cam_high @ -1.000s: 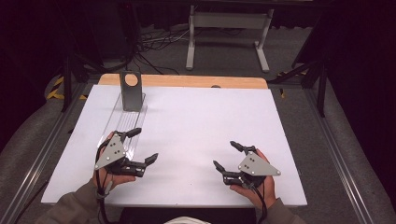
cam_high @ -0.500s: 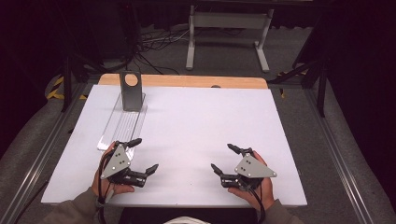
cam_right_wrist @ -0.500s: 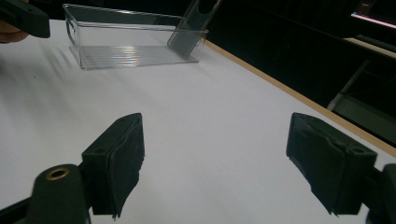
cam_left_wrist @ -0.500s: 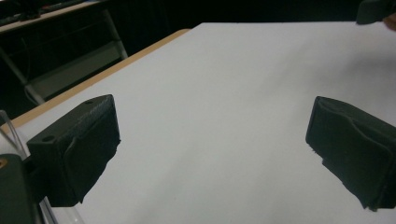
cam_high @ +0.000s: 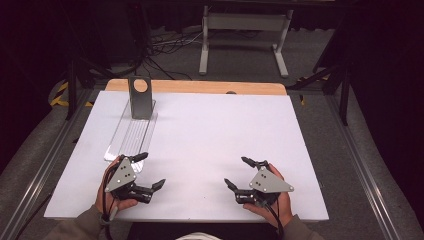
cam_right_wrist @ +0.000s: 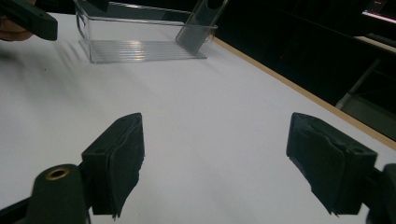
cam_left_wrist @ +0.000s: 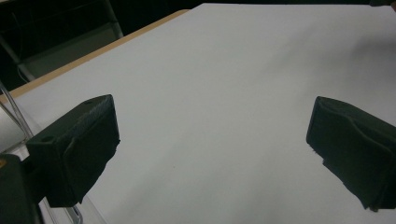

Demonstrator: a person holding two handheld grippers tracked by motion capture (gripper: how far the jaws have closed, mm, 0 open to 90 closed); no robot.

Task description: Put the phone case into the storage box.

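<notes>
Setting: white tabletop with a wooden strip along its far edge, dark room and metal stand legs beyond.
Thing in reach: clear plastic tray, long and narrow, lying on the table's left side.
Tray's long axis: runs from the near edge toward the far edge, with a grey upright bracket that has a round hole standing at its far end.
Left gripper: held low over the near left part of the table, jaws spread wide, nothing between them; its upper jaw tip sits just beside the tray's near end.
Right gripper: held over the near right part, jaws spread wide and empty, well apart from the tray.
Nearer hand: the left, by a clear margin.
Direction from left jaws: tray lies ahead and slightly left, end-on.
Likely demand: a short forward reach by the left hand.
</notes>
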